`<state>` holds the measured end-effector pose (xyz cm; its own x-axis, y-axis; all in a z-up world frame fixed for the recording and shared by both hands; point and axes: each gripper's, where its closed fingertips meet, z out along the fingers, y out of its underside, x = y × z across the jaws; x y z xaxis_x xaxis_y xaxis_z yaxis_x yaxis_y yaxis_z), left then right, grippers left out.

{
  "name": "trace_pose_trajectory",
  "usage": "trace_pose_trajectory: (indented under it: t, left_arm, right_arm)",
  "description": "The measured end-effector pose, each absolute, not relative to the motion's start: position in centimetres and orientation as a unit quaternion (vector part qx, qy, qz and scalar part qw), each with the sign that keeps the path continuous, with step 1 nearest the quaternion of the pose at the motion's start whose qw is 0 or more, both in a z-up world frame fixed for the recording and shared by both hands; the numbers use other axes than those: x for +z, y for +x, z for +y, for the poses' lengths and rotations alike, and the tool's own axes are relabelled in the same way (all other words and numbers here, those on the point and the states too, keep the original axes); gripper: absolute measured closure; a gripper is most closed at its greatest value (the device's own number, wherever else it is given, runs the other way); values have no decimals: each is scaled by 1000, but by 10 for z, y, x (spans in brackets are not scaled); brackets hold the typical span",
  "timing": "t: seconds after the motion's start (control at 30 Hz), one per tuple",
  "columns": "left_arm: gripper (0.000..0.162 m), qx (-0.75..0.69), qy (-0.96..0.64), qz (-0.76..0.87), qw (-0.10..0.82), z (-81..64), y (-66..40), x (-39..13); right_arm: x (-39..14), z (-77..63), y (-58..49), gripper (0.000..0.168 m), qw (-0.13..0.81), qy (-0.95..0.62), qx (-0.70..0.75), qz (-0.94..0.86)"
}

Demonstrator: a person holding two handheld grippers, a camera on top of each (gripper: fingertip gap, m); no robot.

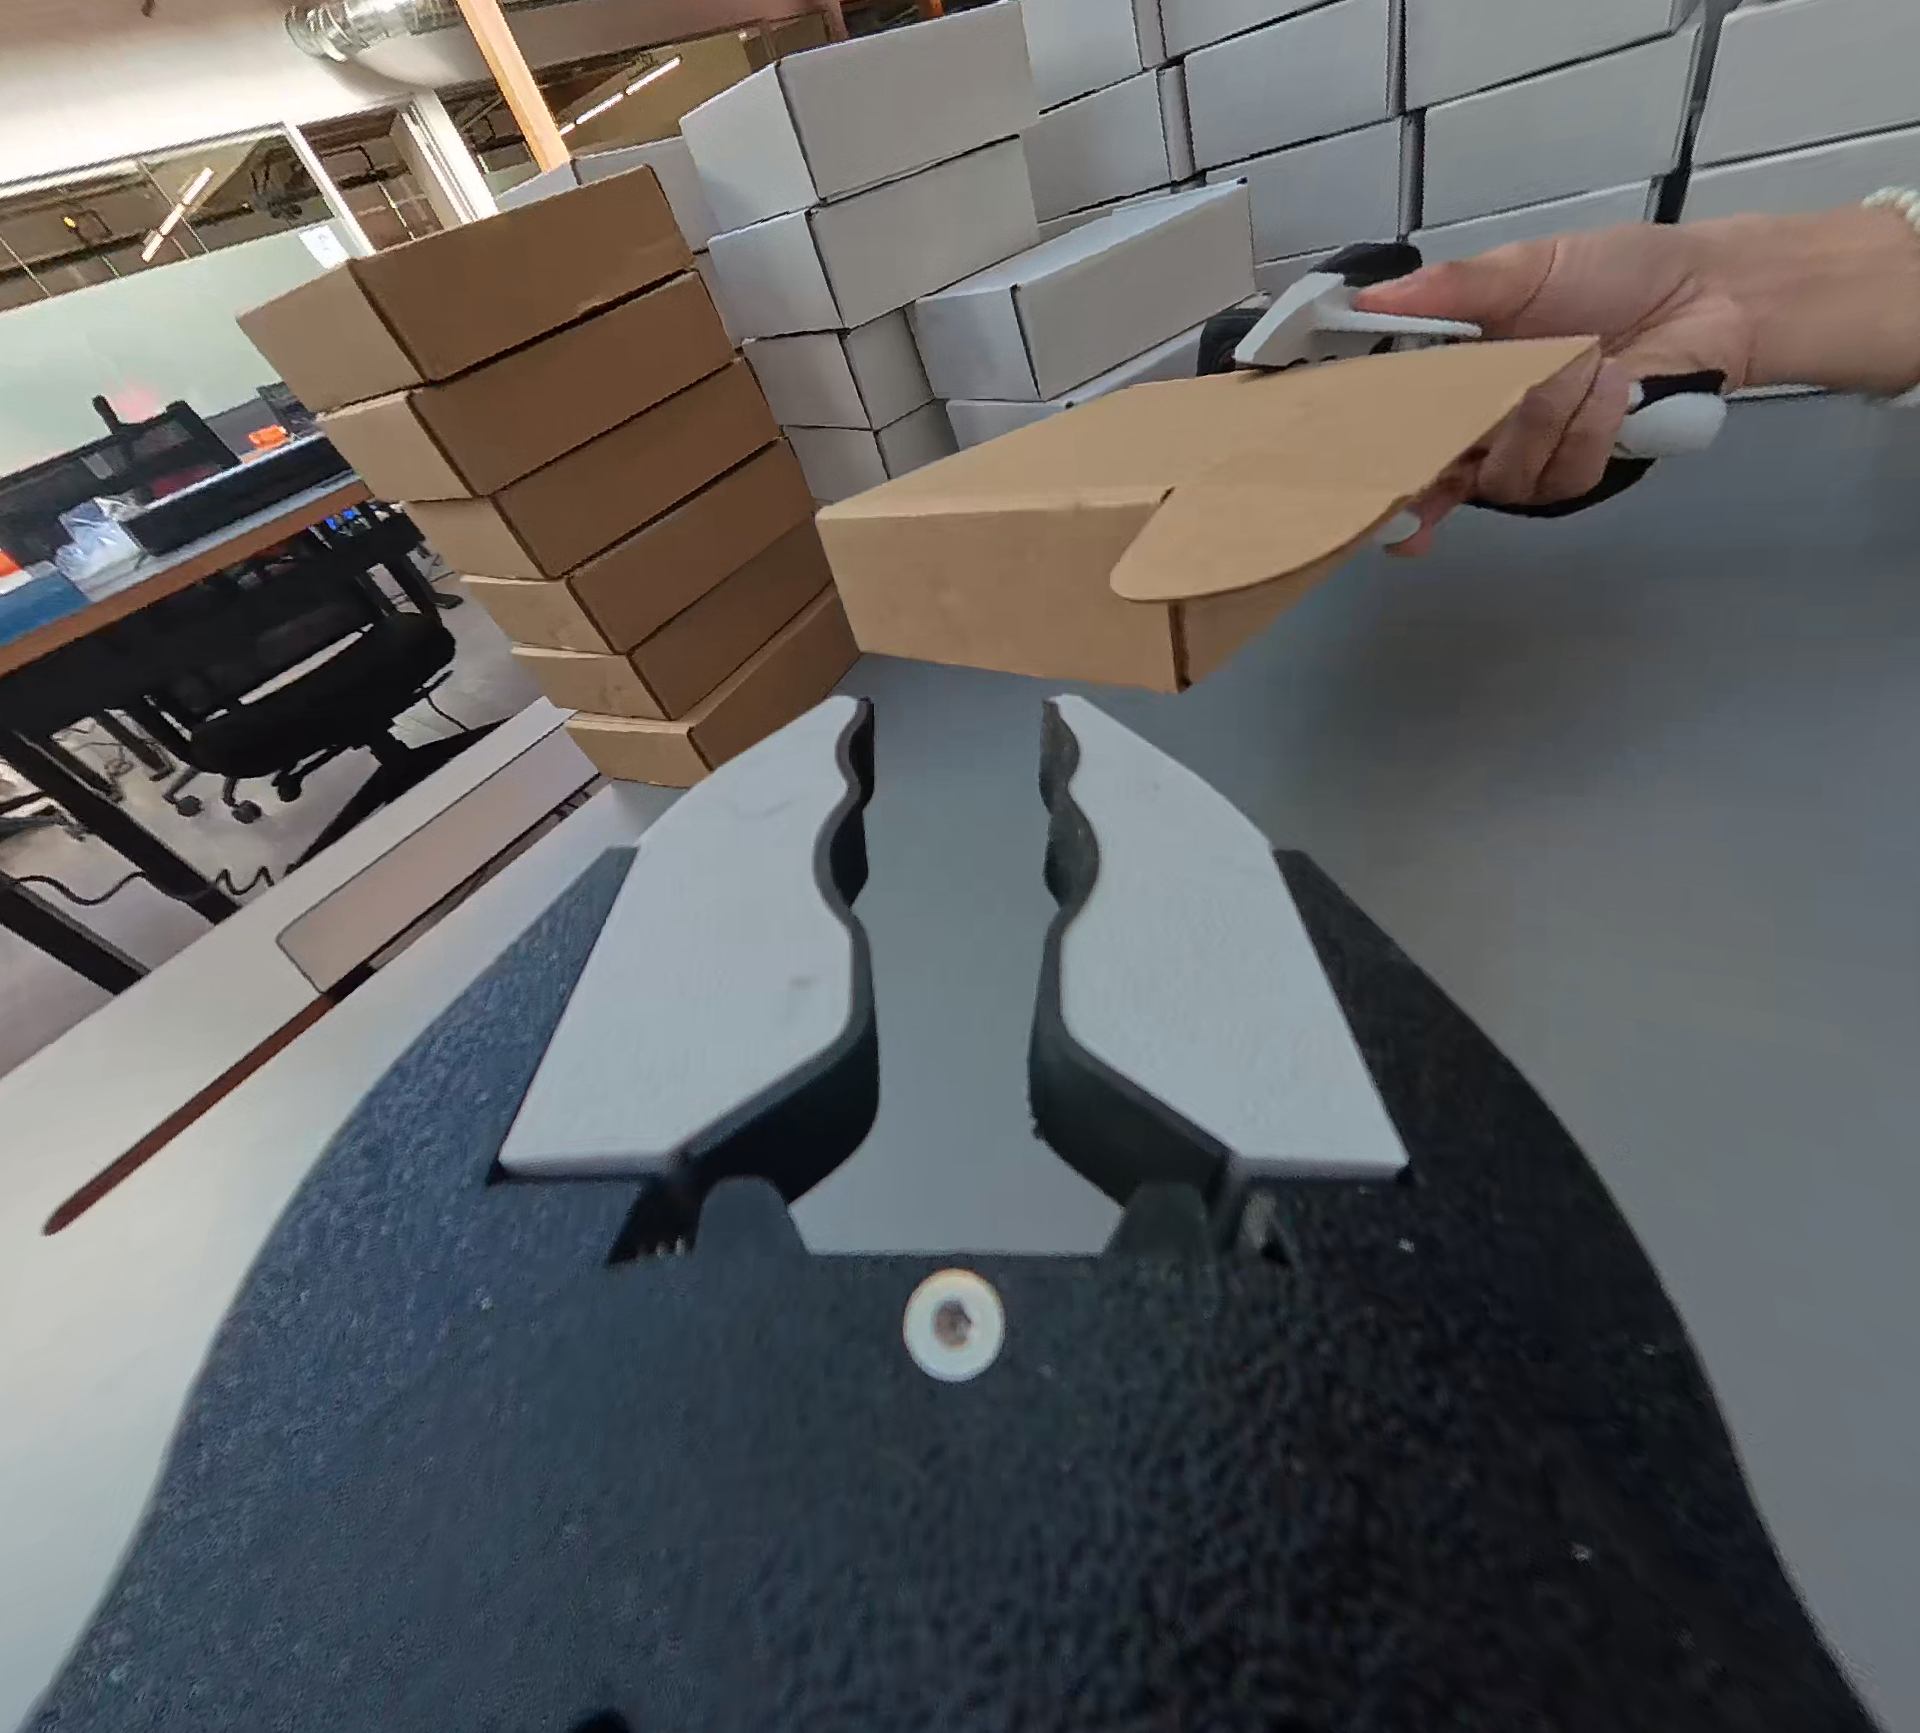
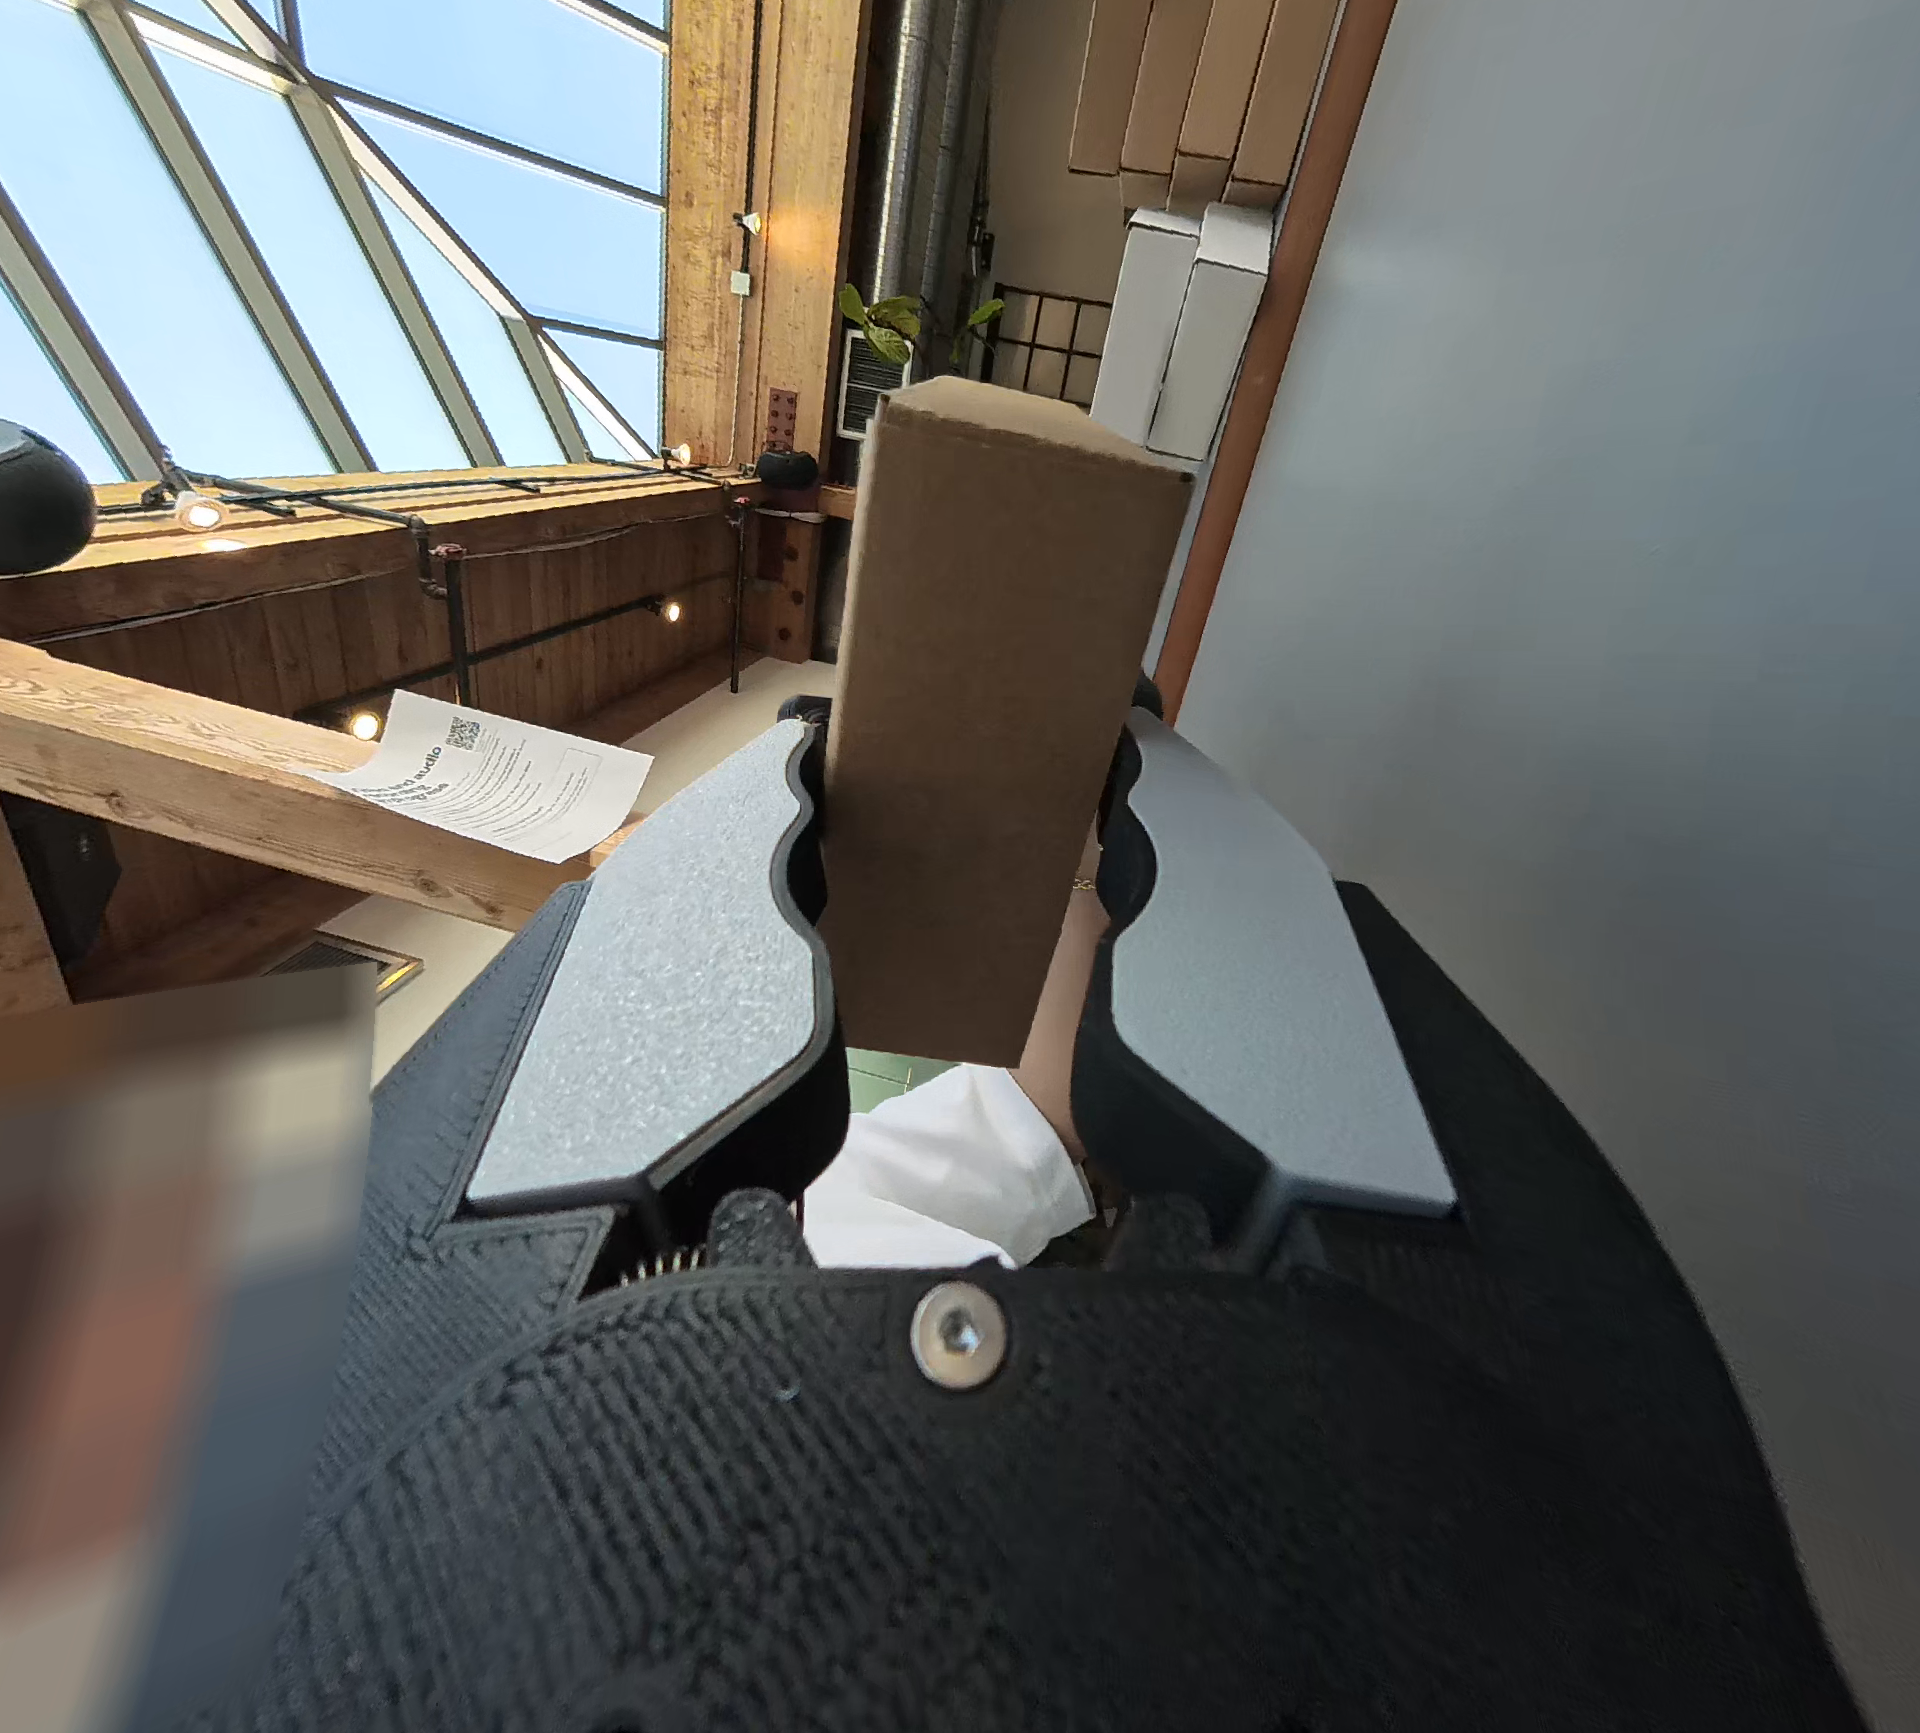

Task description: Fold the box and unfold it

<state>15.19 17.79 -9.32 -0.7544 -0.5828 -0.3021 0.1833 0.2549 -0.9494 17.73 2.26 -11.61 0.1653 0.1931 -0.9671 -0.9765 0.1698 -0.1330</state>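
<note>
Right gripper (image 2: 971, 753) clamps the brown cardboard box (image 1: 1164, 520) aloft above the grey table (image 1: 1558, 800); left gripper (image 1: 958, 727) waits just below it, jaws parted, empty.

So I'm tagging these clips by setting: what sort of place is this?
Probably a converted warehouse or loft workspace used for packing. Stacks of white boxes and brown boxes crowd the table, with timber beams overhead and an office chair nearby.

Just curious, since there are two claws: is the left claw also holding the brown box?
No, the left claw is open and empty below the brown box, which only the right claw grips.
</note>
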Motion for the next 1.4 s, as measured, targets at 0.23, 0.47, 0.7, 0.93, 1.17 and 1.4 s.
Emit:
trace_pose_trajectory:
  t: [0.23, 0.47, 0.7, 0.93, 1.17, 1.4]
  left_arm:
    - [110, -517, -67, 730, 443, 173, 149, -90]
    - [94, -349, 41, 720, 599, 173, 148, -88]
    - [92, -218, 152, 693, 670, 155, 146, -92]
    - [96, -96, 217, 669, 705, 141, 147, -96]
    - [95, -53, 187, 661, 725, 142, 162, -97]
    - [100, 1, 177, 640, 748, 150, 168, -97]
  right_arm:
    - [-115, 24, 178, 117, 627, -431, 465, 453]
    - [-120, 22, 181, 117, 628, -422, 460, 465]
    - [-125, 31, 179, 117, 620, -432, 453, 473]
    - [-124, 34, 185, 117, 622, -418, 439, 496]
    - [-119, 47, 174, 117, 619, -426, 445, 487]
    - [-120, 49, 171, 117, 615, -444, 429, 491]
